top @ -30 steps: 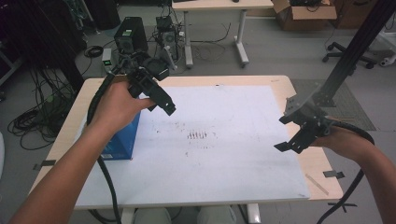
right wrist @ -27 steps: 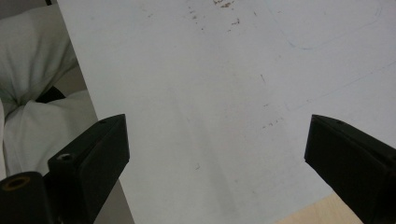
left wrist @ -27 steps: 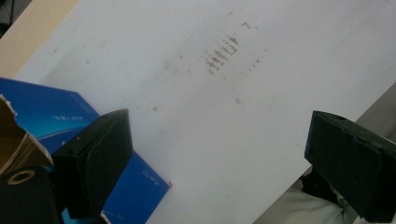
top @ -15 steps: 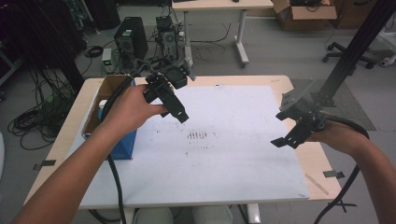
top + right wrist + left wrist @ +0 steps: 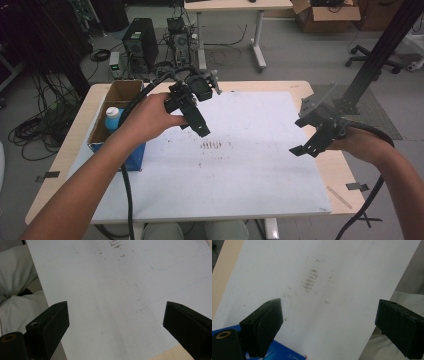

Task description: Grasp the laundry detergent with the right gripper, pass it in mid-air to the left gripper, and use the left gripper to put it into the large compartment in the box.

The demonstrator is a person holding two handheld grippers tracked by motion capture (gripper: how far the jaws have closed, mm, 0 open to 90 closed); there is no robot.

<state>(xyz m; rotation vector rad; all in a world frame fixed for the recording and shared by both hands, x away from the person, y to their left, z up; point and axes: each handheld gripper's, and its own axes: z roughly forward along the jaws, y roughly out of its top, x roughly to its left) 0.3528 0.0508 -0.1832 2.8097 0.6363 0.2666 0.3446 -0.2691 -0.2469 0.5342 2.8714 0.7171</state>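
My left gripper (image 5: 196, 127) hangs above the white sheet (image 5: 250, 165), just left of a patch of brown smudges (image 5: 212, 145), held by a hand coming from the left. In the left gripper view its jaws (image 5: 328, 315) stand wide open with nothing between them, over the smudges (image 5: 310, 280). My right gripper (image 5: 306, 149) hovers over the sheet's right edge. Its jaws (image 5: 116, 315) are also wide open and empty, above bare sheet (image 5: 112, 290).
A blue cardboard box (image 5: 107, 132) stands at the table's left edge, with a white bottle with a blue cap (image 5: 112, 119) inside. Its blue corner (image 5: 284, 352) shows under the left gripper. Cables trail from both grippers. The wooden table rim (image 5: 340, 175) borders the sheet.
My left gripper has moved rightward, from above the blue box to over the sheet near the smudges. The right gripper has shifted only slightly.
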